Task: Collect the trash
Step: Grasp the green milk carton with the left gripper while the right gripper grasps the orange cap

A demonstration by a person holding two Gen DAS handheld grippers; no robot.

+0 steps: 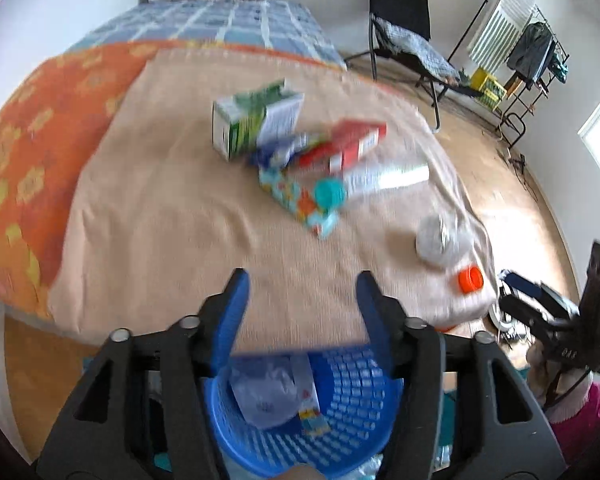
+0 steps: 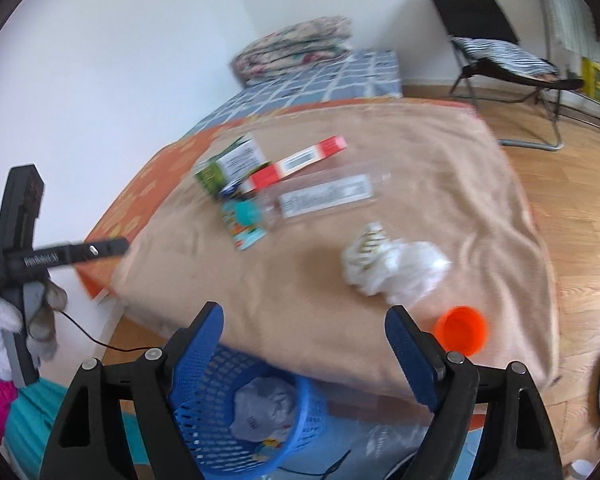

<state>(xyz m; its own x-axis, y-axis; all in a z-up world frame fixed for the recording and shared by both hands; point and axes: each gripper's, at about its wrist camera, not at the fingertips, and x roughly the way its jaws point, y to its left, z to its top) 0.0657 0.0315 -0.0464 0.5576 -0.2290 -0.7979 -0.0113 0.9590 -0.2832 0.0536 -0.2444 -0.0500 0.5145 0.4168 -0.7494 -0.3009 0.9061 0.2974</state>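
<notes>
Trash (image 1: 296, 152) was strewn on a soft beige blanket (image 1: 160, 208).
Both grippers (image 1: 302, 280) (image 2: 304, 320) were held open, empty, above a perforated blue plastic basket (image 2: 204, 392).

Blue mesh basket (image 2: 260, 412) sitting on floor at bed edge, crumpled white bag (image 2: 264, 404) lying inside. Green carton (image 1: 256, 118), red box (image 1: 354, 140), clear bottle (image 2: 320, 198), crumpled wrapper (image 2: 392, 264), orange cup (image 2: 460, 330) lying on blanket
</notes>
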